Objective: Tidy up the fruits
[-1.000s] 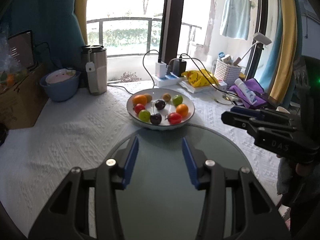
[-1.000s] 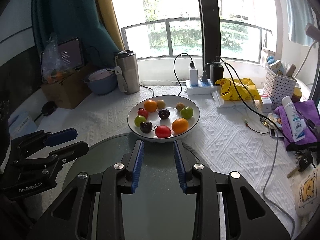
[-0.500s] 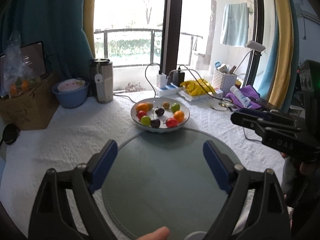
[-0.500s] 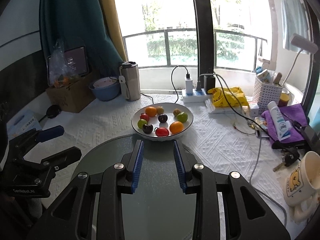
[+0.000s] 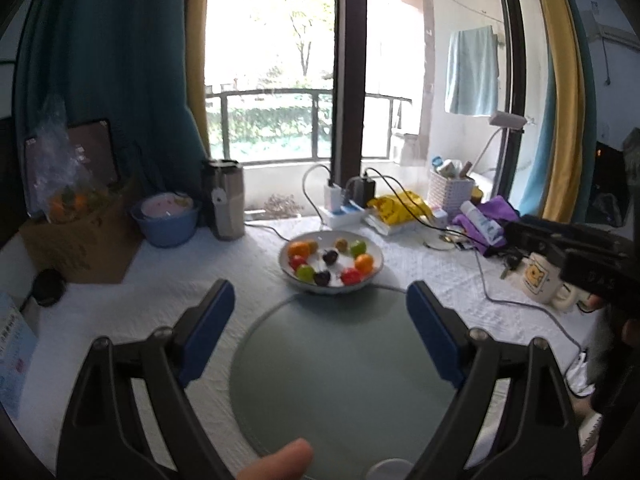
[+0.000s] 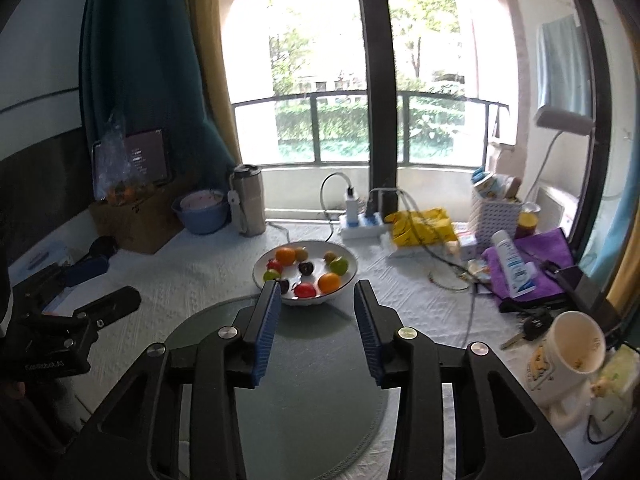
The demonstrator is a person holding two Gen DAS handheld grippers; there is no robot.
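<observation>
White bowl (image 5: pixel 374 258) of fruit ahead; left gripper (image 5: pixel 320 304) spread wide, right gripper (image 6: pixel 316 300) apart; thumb (image 5: pixel 276 462) only in left view.

Green mat (image 5: pixel 340 364) near edge behind gripper arms; mug (image 5: pixel 540 278) partly behind right gripper (image 5: pixel 560 240).

Left gripper (image 5: pixel 320 312) jaws spread wide, holding nothing; right gripper (image 6: pixel 316 312) jaws partly apart, also holding nothing, both level.
</observation>
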